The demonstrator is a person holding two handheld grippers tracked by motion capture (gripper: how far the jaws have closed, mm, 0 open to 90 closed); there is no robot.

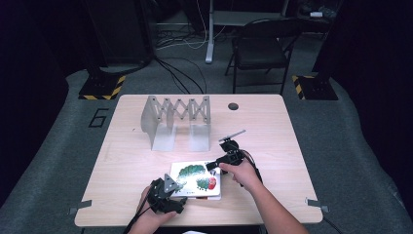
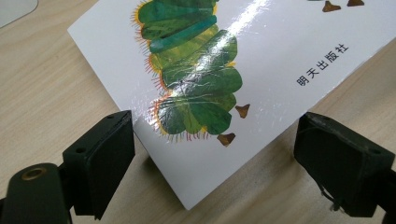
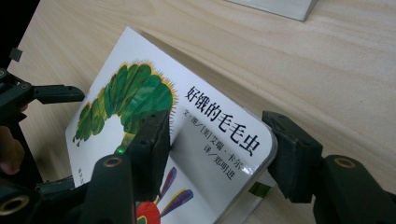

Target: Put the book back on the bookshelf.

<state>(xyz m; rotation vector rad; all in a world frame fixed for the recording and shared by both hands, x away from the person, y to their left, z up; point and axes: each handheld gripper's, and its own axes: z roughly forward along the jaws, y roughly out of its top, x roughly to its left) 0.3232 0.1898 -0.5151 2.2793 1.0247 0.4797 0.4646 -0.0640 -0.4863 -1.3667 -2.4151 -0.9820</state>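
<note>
Near the desk's [image 1: 272, 122] front edge, the left gripper [image 1: 176, 191] and right gripper [image 1: 212, 165], both spread wide, straddle opposite corners of the picture book [image 1: 195, 176].

Setting: lab or recording studio. Evidence: light wooden table [image 1: 146, 161] on grey carpet; black curtains around the table; 2 stand bases with yellow-black hazard tape [image 1: 102, 87] behind it; loose floor cables [image 1: 180, 73]; folding chair [image 1: 260, 48] beyond; floor marking "6" [image 1: 99, 117] left of the table.

Both grippers [image 1: 168, 191] are black, 2 blocky jaws each, brass-ringed screw holes, perhaps rubber-faced.
</note>
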